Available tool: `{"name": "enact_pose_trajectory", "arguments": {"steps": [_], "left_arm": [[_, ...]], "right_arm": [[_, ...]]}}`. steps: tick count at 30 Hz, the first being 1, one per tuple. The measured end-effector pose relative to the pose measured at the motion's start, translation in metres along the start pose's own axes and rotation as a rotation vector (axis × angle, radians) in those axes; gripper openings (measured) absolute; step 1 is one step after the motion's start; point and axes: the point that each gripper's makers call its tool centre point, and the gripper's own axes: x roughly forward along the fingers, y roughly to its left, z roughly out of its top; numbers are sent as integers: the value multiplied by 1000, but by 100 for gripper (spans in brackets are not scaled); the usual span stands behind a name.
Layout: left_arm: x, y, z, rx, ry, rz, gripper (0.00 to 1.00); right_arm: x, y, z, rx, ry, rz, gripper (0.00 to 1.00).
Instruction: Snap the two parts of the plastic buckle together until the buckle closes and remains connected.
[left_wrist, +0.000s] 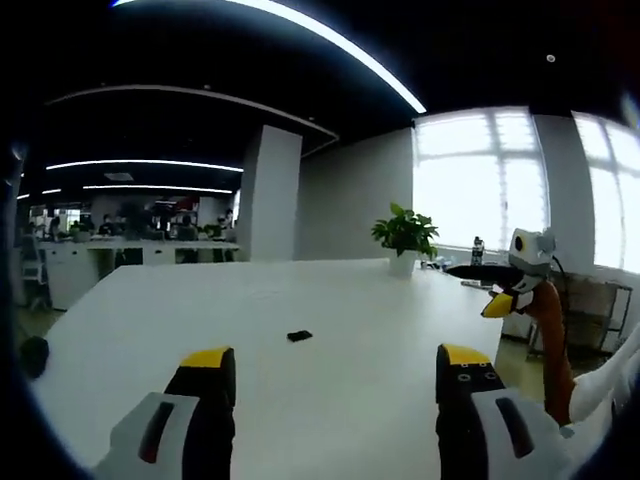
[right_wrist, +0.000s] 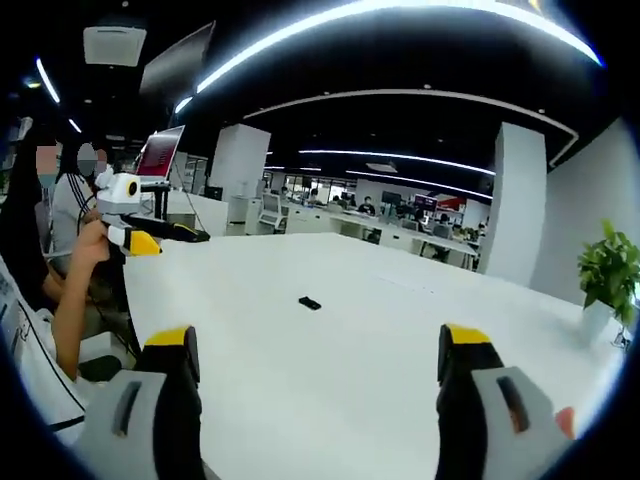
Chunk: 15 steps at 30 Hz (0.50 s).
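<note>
I'm in an open-plan office: rows of white desks (right_wrist: 330, 222) with seated people at centre frame, long ceiling light strips (left_wrist: 330, 45) above, large bright windows (left_wrist: 480, 180) at right.

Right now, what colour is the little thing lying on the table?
Black. The buckle shows best in the left gripper view, on the white table.

table (left_wrist: 330, 400): broad bare white top lay open ahead of both grippers | obstacles: small black buckle (left_wrist: 299, 336) lay alone mid-table; potted plant (left_wrist: 405, 238) stood at far edge | approach to buckle: unobstructed on all sides
</note>
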Motion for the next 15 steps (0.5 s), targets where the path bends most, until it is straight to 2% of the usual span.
{"name": "enact_pose_trajectory", "arguments": {"steps": [3, 7, 10, 13, 15], "left_arm": [[-3, 3, 3, -17, -17, 12, 84], [-7, 9, 11, -26, -49, 47, 85], [-15, 17, 7, 1, -32, 98, 84], [-21, 24, 5, -12, -39, 154, 85], [-23, 24, 6, -8, -48, 168, 85]], "right_arm": [[-2, -3, -4, 5, 14, -23, 100], [-5, -13, -7, 28, 27, -93, 100], [-13, -20, -11, -3, 45, -186, 100], [-23, -31, -18, 48, 44, -284, 100], [-29, -35, -26, 51, 81, -332, 100]]}}
